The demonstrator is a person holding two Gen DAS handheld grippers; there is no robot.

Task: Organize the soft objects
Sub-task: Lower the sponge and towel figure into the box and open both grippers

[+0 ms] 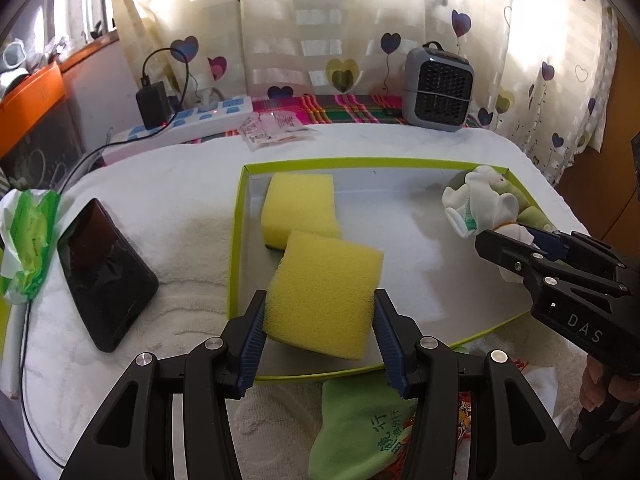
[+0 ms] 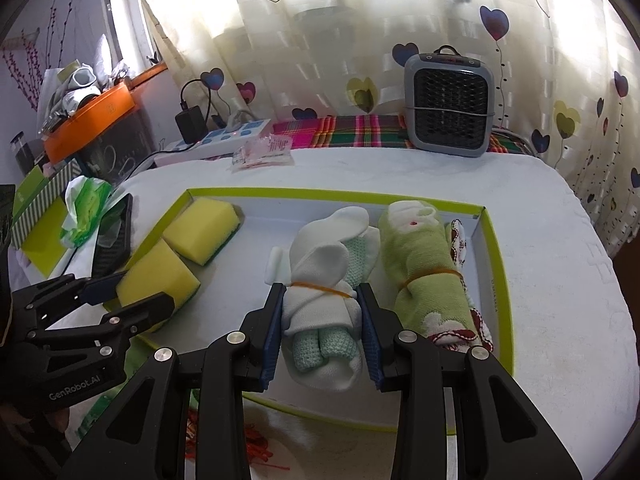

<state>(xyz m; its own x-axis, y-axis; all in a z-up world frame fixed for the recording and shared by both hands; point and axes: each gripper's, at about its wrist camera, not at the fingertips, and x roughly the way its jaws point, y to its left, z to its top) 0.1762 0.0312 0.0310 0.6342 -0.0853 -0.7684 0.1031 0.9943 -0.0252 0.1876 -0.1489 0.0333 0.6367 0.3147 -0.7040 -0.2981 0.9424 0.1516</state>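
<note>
Your right gripper (image 2: 320,320) clamps a white sock bundle (image 2: 324,276) tied with an orange rubber band, inside the green-rimmed tray (image 2: 498,264). Just beside it lies a green sock roll (image 2: 424,268). Your left gripper (image 2: 120,300) grips a yellow sponge (image 2: 158,278) at the tray's left edge, touching a second sponge (image 2: 202,232).

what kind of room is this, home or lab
Most likely a home, perhaps a bedroom or living room: heart-print curtains hang behind, a small space heater and a power strip sit at the back, and a white towel covers the work surface.
</note>
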